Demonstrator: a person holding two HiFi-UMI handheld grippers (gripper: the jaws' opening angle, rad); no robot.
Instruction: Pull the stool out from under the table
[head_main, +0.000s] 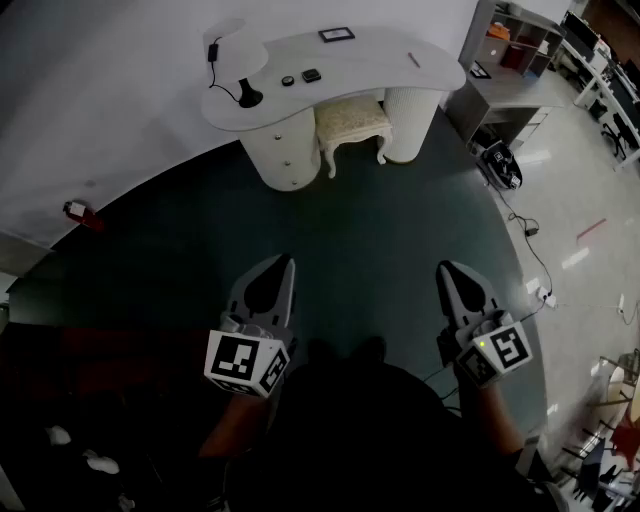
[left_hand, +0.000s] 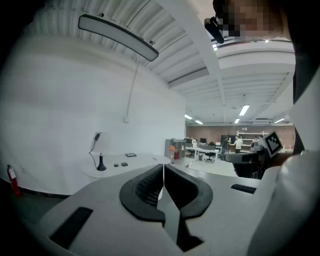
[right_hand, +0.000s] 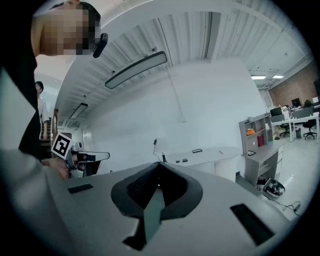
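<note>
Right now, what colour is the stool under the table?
The stool is cream-white; the head view shows it best.

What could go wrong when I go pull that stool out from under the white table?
1. The stool sits between two pedestals of the table; a crooked pull could jam a leg against one.
2. Jolting the table could tip the black stand near its left edge.
3. The left gripper and right gripper are both shut, empty and far from the stool; they must open before gripping.
</note>
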